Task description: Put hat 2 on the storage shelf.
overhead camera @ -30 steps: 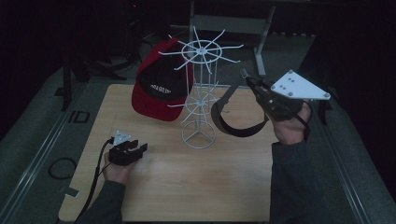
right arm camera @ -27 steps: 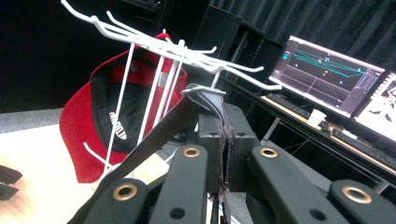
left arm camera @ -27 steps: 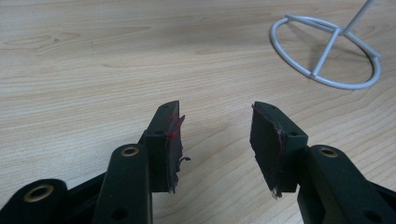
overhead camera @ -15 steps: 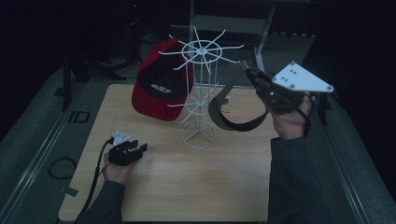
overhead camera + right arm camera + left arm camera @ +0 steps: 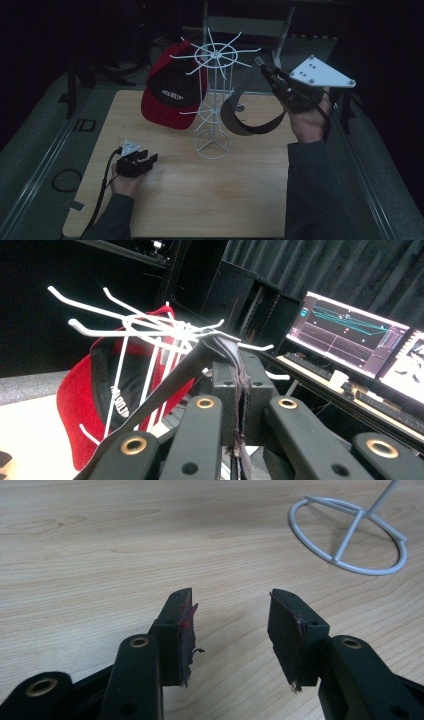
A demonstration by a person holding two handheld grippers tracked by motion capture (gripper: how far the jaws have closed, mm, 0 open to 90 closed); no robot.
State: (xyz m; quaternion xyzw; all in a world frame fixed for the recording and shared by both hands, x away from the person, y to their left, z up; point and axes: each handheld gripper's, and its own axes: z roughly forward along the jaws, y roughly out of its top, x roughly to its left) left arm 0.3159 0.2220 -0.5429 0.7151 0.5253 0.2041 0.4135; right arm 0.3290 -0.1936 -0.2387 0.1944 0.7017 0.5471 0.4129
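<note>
A white wire hook rack (image 5: 216,100) stands at the middle of the wooden table (image 5: 210,200). A red and black cap (image 5: 170,97) hangs on its left side, also seen as the red cap (image 5: 75,390). My right gripper (image 5: 261,64) is raised to the right of the rack's top ring and is shut on the strap of a dark grey cap (image 5: 250,122), which dangles beside the rack. In the right gripper view, the right gripper (image 5: 239,370) pinches dark fabric (image 5: 220,347) close to the rack's top hooks (image 5: 150,327). My left gripper (image 5: 145,159) rests open on the table, the left gripper (image 5: 231,625) holding nothing.
The rack's ring base (image 5: 350,535) lies ahead and to the right of the left jaws. A cable (image 5: 102,190) trails from the left gripper off the table's front left. Monitors (image 5: 350,340) stand beyond the rack. A dark metal frame (image 5: 250,25) rises behind the table.
My right gripper has risen a little with the dark cap, closer to the rack's top hooks. The left gripper has stayed still.
</note>
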